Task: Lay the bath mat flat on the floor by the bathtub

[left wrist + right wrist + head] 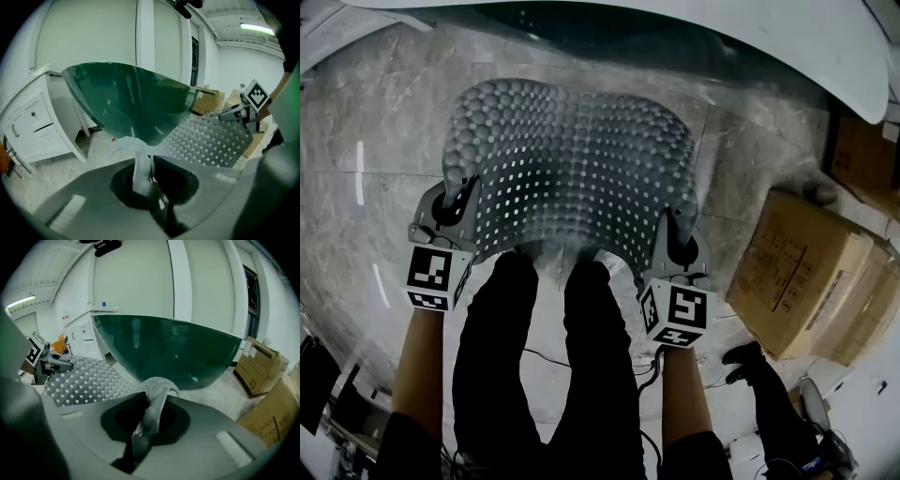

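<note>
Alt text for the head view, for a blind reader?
Seen from above, a person grips the near corners of a grey dotted bath mat with the left tongs and right tongs, holding it bowed over the marble floor beside a bathtub. Cardboard boxes sit at right.

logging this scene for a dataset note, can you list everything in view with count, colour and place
bath mat: one, grey, covered in bumps and small holes, held by its near corners, far edge toward the tub
bathtub: one, white rim, dark green outside, ahead of the person
floor: grey marbled tile, under everything
cardboard boxes: at least two, brown, on the floor at right
cabinet: one, white with drawers, left of the tub
second person's leg: one, black trouser and shoe, lower right
left claw: one, grey, shut on the mat's near left corner
right claw: one, grey, shut on the mat's near right corner
own legs: two, black trousers, bottom centre
</note>
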